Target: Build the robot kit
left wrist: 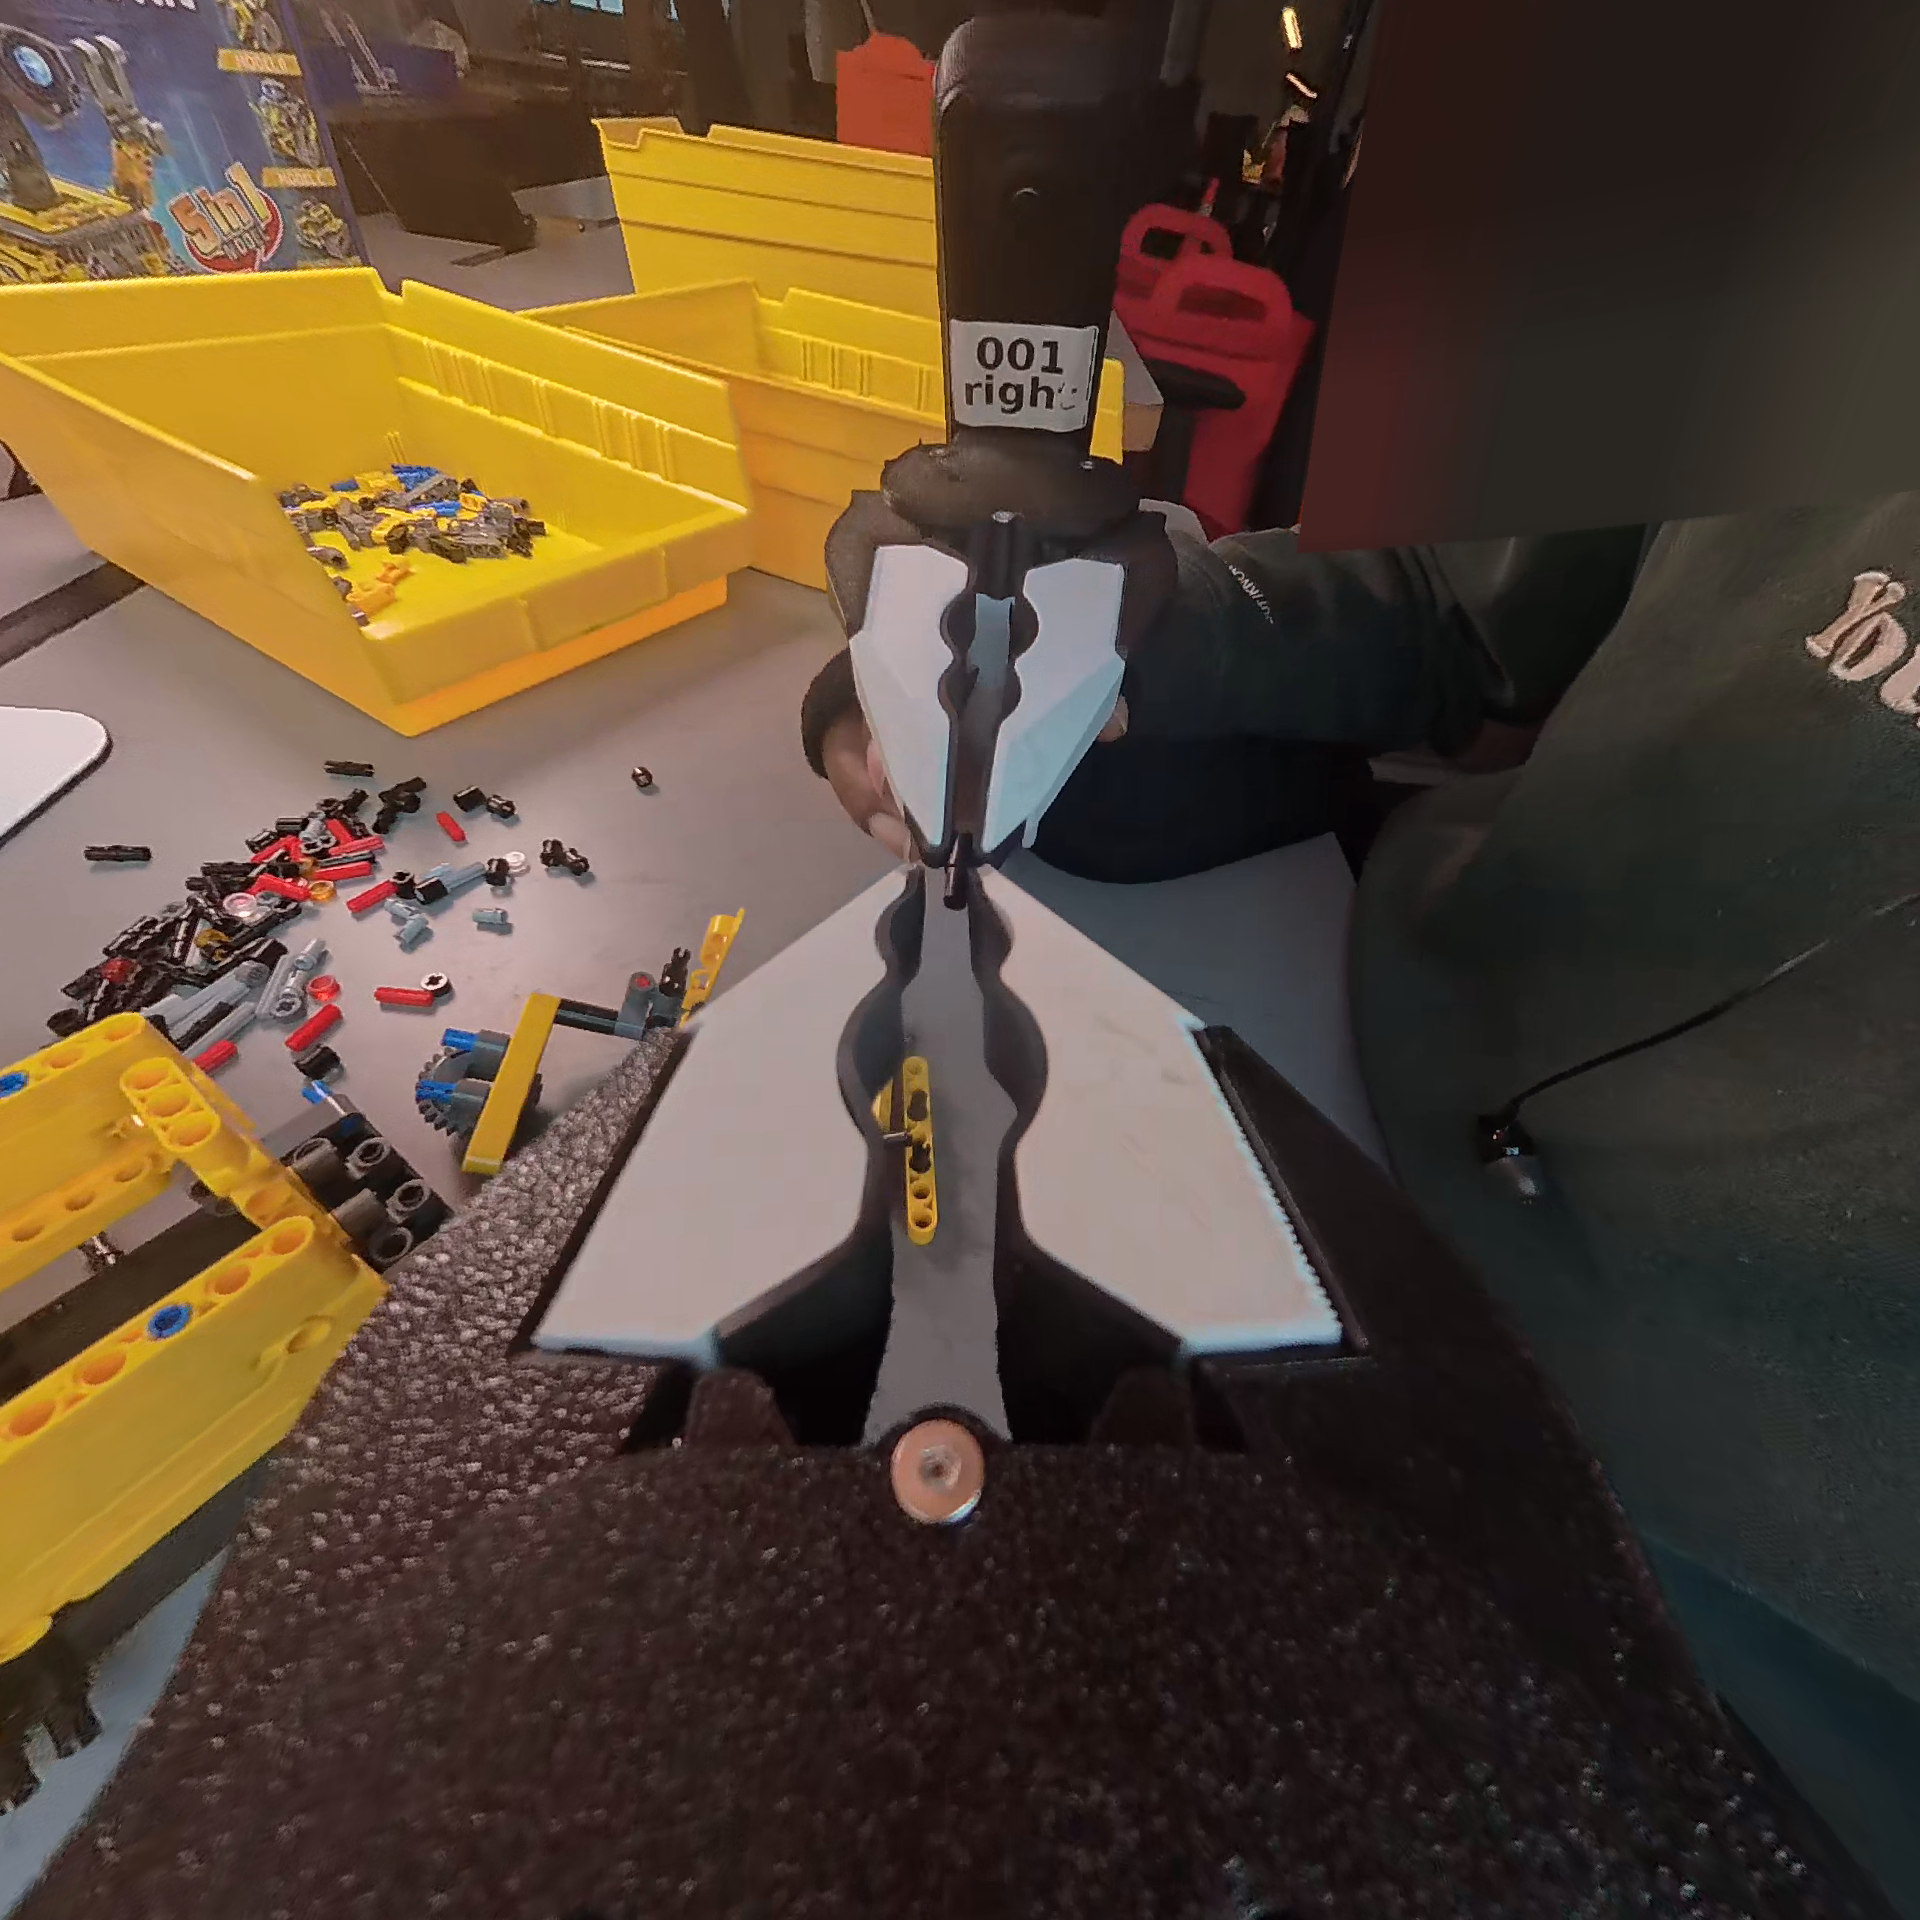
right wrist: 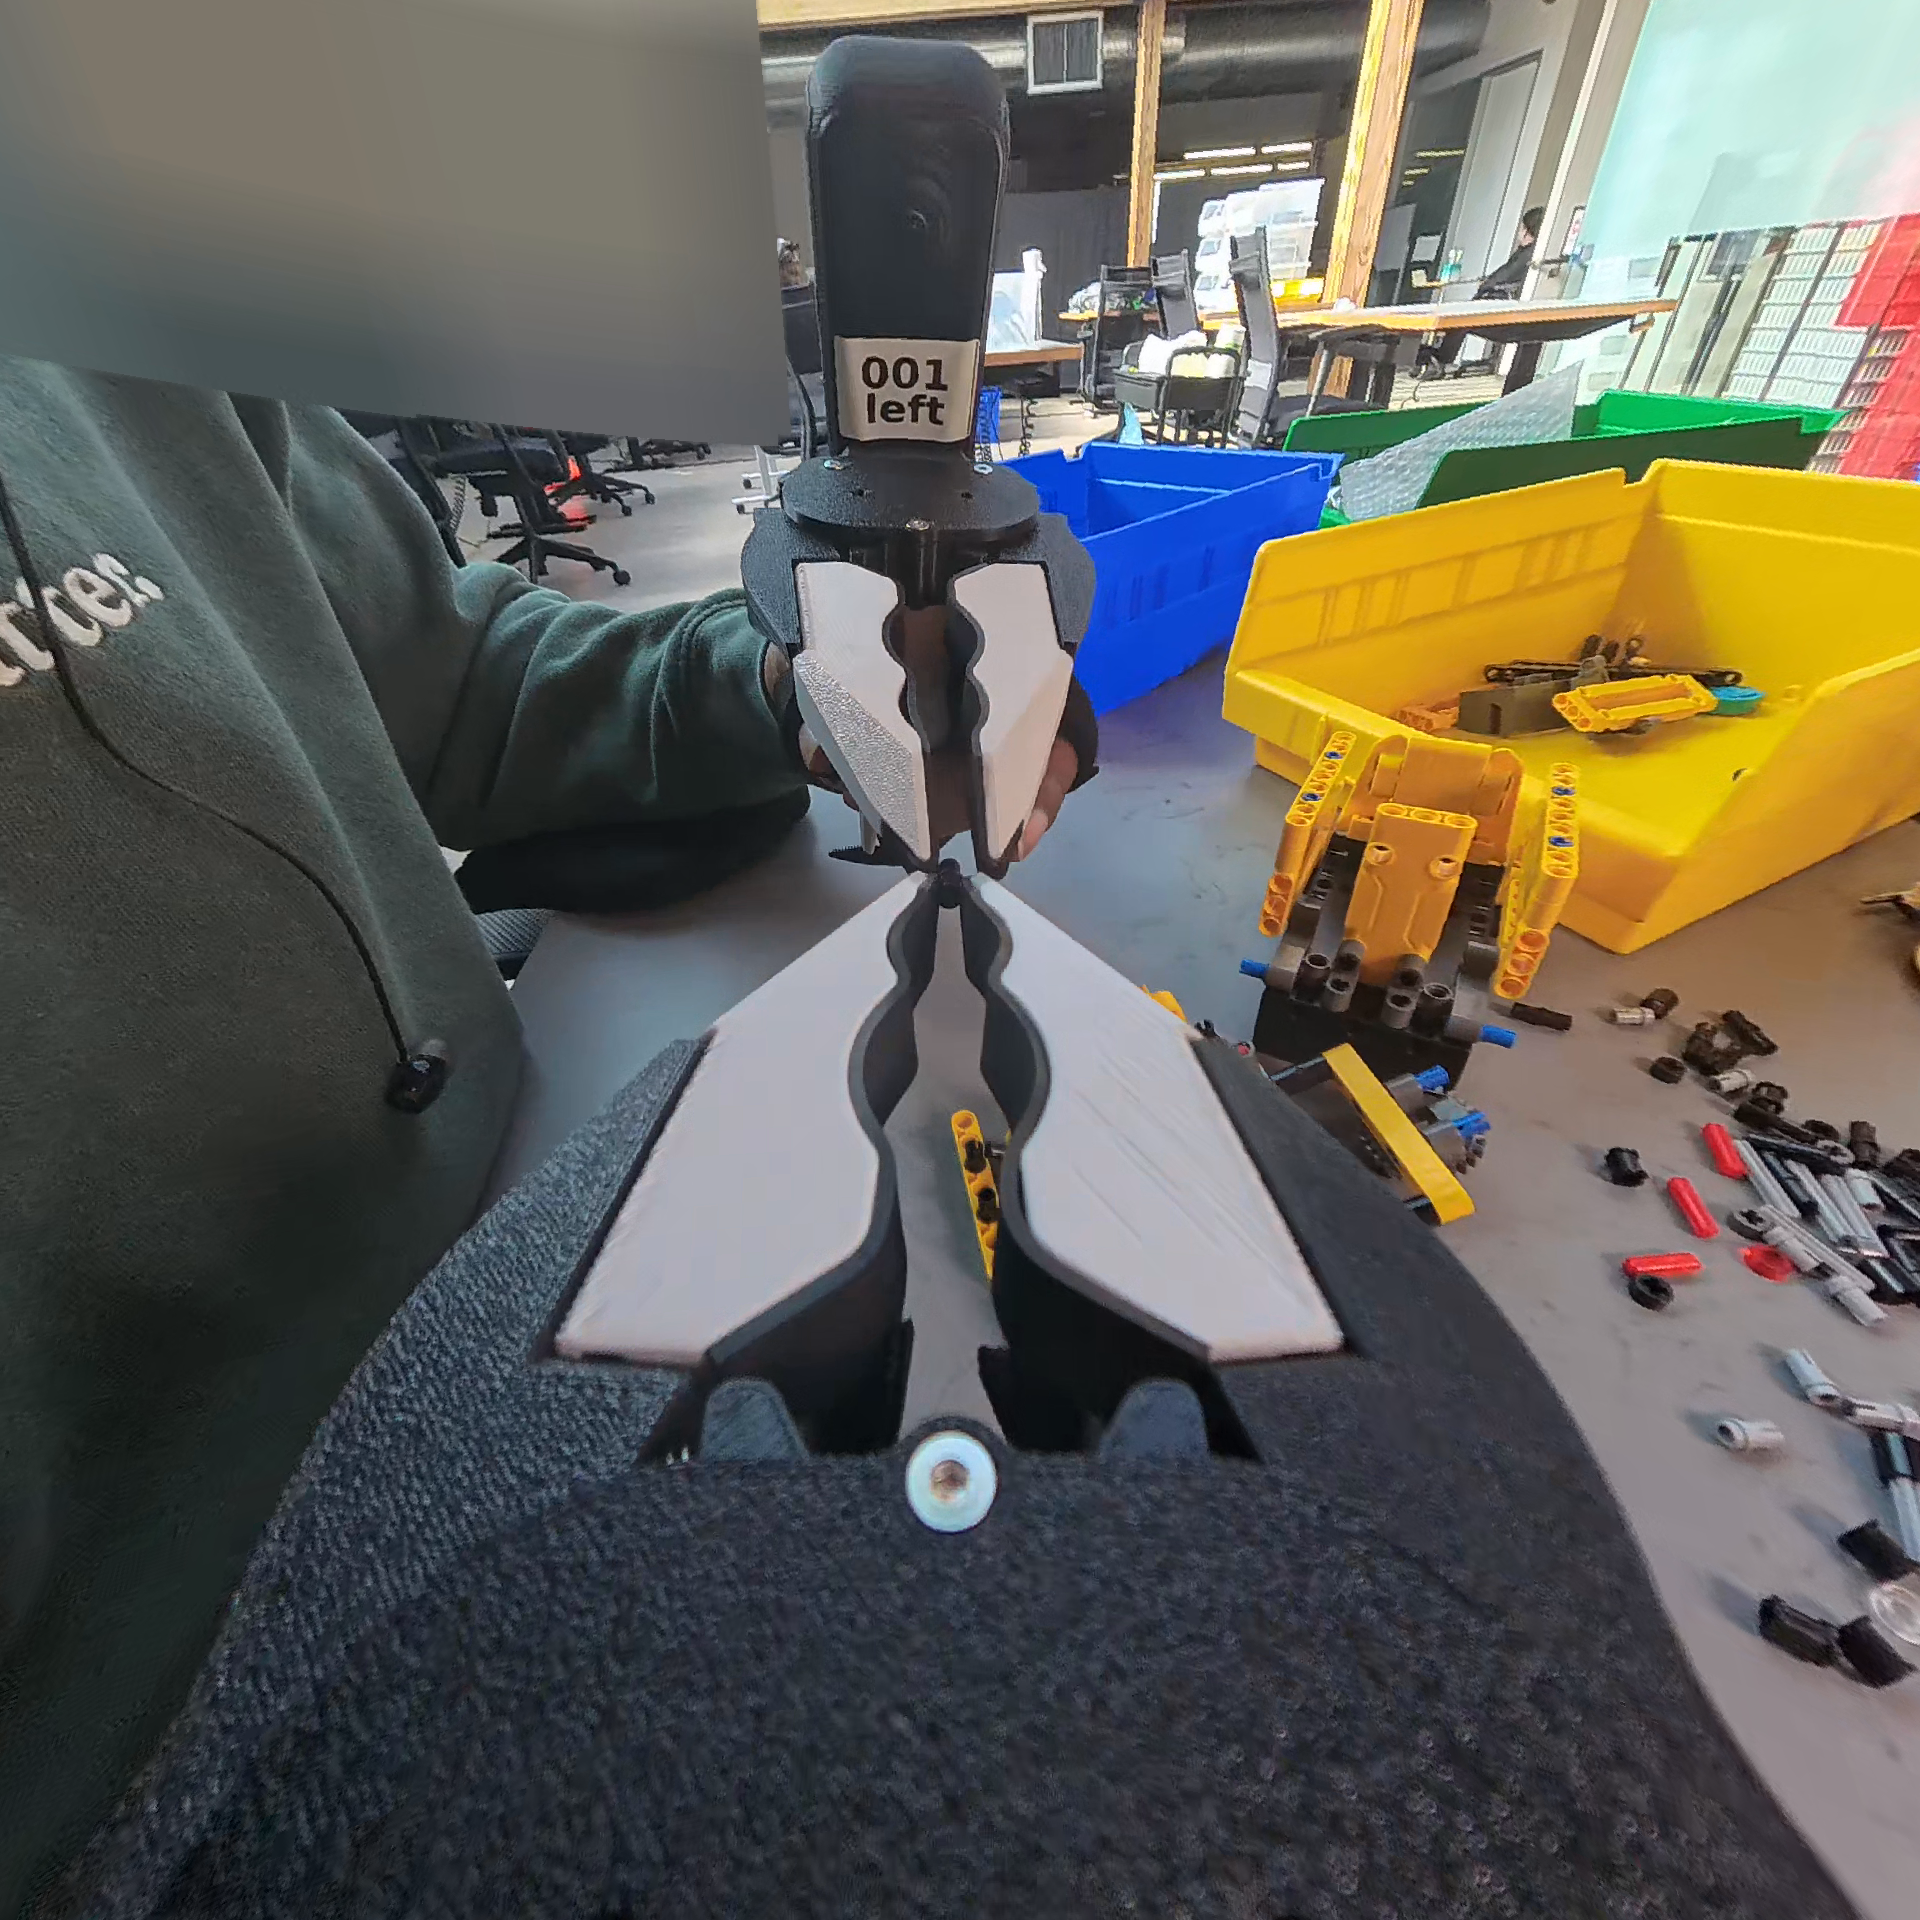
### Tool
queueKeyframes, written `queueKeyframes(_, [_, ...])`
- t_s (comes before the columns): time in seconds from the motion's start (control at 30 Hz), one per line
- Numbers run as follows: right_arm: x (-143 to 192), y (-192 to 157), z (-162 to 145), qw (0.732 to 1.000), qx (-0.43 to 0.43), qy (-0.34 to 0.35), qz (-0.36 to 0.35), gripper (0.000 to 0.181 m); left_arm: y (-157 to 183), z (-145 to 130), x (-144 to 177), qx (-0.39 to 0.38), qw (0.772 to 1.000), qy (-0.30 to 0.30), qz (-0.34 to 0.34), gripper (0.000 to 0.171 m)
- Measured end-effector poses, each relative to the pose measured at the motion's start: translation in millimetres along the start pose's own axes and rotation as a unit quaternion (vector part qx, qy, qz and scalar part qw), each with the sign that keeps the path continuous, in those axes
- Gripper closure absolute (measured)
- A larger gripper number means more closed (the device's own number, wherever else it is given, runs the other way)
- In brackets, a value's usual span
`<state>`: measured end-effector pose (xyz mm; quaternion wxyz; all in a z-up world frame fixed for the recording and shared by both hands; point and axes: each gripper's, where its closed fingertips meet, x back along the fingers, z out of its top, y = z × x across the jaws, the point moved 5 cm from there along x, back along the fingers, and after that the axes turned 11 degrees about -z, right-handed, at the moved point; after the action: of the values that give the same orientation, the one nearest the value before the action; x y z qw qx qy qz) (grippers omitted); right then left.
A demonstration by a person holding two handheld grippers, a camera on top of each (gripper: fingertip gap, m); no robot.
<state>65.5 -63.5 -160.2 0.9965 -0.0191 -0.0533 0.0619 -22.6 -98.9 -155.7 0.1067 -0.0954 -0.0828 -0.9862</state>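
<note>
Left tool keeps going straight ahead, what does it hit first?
The right tool. The two point at each other tip to tip, and the left tool is shut on a small black pin that the right tool's tips also meet. Behind that is the person's hand.

We're in a big open workshop: grey tabletop up front, dark exposed ceiling with ducting, and wooden posts framing it all. Long desks and black office chairs sit farther back on a grey floor. Strip lights glow overhead, and red stacked crates line the far right wall.
</note>
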Motion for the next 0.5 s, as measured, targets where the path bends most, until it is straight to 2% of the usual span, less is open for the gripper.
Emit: queueKeyframes(0.5, [-1.3, -0.6, 5.2, 0.999, -0.031, 0.024, 0.008, 0.178, 3.0, 3.7, 0.4, -0.007, 1.000, 0.003, -0.006, 0.168])
